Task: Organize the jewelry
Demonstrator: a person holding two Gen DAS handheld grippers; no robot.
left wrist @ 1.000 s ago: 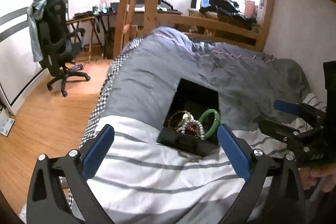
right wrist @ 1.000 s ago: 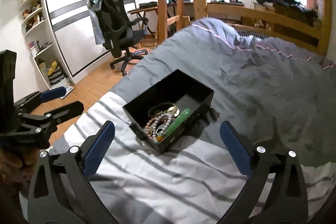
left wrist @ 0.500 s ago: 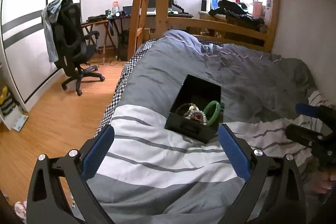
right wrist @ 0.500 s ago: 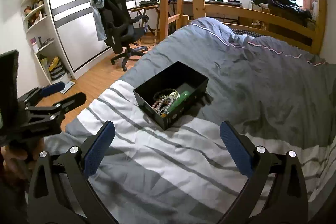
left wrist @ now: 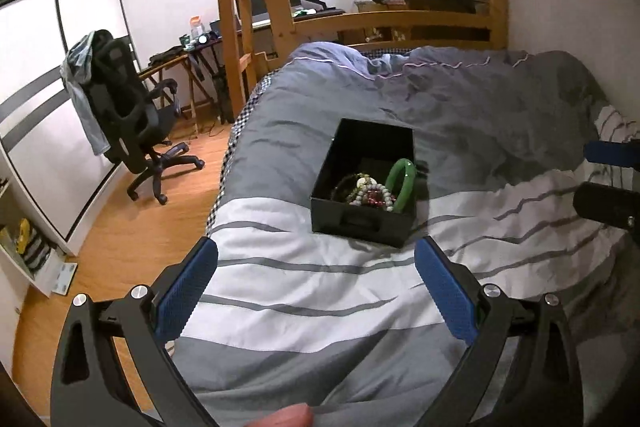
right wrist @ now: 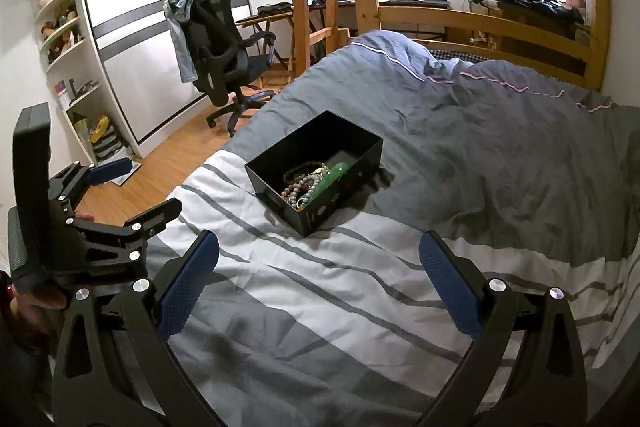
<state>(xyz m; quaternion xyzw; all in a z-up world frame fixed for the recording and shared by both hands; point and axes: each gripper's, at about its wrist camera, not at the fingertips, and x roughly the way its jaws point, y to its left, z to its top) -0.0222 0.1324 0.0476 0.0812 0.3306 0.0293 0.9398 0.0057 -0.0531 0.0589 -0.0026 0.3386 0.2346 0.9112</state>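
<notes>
A black open box (left wrist: 362,221) sits on the bed's grey and white striped duvet (left wrist: 320,291). Inside lie a green bangle (left wrist: 402,181) and several beaded bracelets (left wrist: 368,193). It also shows in the right wrist view (right wrist: 316,215) with the bangle (right wrist: 334,175) and beads (right wrist: 300,185). My left gripper (left wrist: 316,255) is open and empty, held back from the box's near side. My right gripper (right wrist: 318,249) is open and empty, also short of the box. The left gripper shows at the left of the right wrist view (right wrist: 132,193).
The bed's left edge (left wrist: 224,179) drops to a wooden floor. A black office chair (left wrist: 128,115) stands there. A wooden bunk frame and ladder (left wrist: 240,7) rise behind. A white wall (left wrist: 560,7) bounds the bed on the right.
Both grippers have drawn back and risen from the box, so it looks smaller and farther. The box and jewelry have not moved. Both grippers stayed open.
</notes>
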